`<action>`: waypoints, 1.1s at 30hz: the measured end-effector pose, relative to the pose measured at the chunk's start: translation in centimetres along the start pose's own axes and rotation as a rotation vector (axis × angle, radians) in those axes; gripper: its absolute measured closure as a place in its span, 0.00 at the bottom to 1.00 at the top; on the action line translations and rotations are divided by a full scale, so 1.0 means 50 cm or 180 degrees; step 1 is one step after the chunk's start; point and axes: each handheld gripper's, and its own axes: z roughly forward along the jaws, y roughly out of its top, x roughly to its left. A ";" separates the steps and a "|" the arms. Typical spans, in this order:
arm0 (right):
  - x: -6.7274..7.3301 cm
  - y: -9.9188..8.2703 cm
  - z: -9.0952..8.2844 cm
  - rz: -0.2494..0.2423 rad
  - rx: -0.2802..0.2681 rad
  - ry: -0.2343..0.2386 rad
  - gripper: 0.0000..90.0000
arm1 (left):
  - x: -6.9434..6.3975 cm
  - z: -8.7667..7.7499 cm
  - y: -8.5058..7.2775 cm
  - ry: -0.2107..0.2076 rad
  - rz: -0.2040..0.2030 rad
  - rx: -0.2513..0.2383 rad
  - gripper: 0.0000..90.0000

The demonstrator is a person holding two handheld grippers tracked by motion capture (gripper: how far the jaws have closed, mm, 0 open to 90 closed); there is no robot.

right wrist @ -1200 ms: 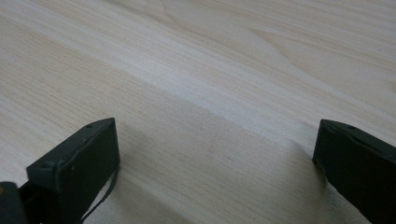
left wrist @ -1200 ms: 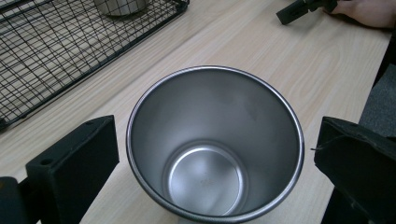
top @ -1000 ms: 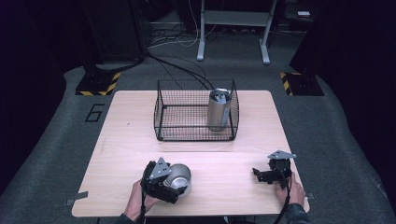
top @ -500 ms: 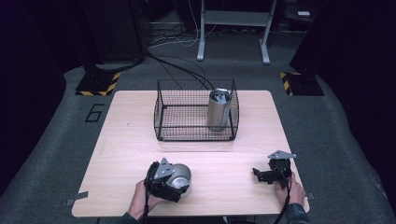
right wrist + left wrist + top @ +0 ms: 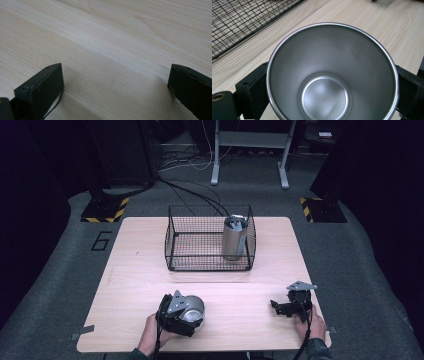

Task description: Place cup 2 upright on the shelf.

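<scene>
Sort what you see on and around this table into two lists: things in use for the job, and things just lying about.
In use:
- left hand-held gripper, shut on the shiny steel cup
- black wire basket holding an upright steel tumbler
- right hand-held gripper, open

Lying about:
- cables on the floor
- yellow-black striped floor plates

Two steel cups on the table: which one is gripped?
The near steel cup, between the left gripper's jaws. The other cup stands upright inside the wire basket, untouched.

Dark room, grey carpet [image 5: 60, 270], hazard-striped stand bases [image 5: 105, 211]
</scene>
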 end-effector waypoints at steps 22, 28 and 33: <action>0.000 0.000 0.000 -0.0004 0.0015 0.0005 0.00 | 0.009 -0.023 0.022 0.0079 -0.0019 -0.0100 0.07; 0.000 0.000 0.000 0.0000 0.0019 0.0008 0.00 | 0.019 -0.024 0.032 0.0116 -0.0056 -0.0118 0.07; -0.001 0.000 0.000 -0.0005 0.0021 0.0014 0.00 | 0.030 -0.027 0.045 0.0132 -0.0063 -0.0137 0.07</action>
